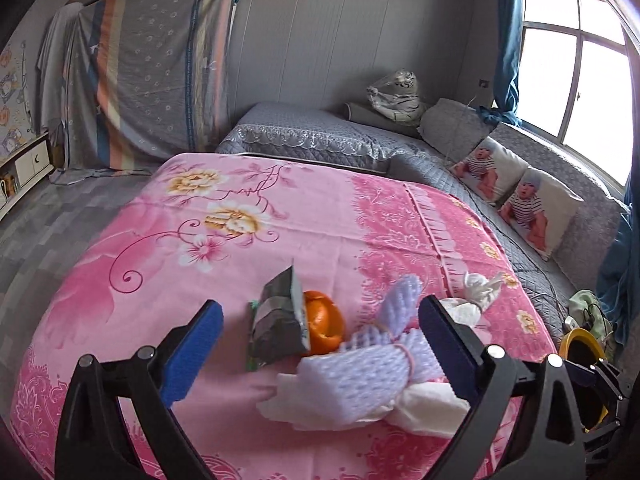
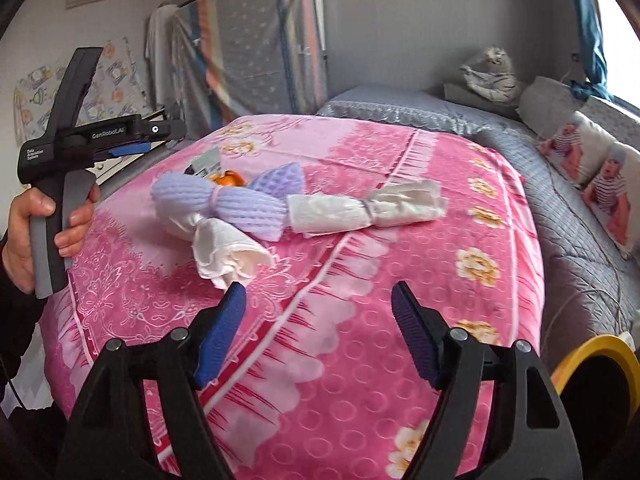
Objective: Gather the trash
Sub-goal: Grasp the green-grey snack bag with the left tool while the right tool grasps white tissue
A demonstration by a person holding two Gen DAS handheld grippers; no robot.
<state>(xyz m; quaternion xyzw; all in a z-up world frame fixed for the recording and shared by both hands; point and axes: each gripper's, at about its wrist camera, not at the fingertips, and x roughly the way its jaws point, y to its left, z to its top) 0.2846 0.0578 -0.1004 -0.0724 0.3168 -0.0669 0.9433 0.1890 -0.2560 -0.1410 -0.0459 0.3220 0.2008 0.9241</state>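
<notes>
Readable text only on the left gripper point(image 2: 132, 148) body, seen from the right wrist view: "GenRobot.AI" in white along its black horizontal bar. Small white print on the black block above the handle reads roughly "Data Acquisition System", middle word unclear. The grey snack packet point(image 1: 280, 316) shows print too blurred to read.
</notes>
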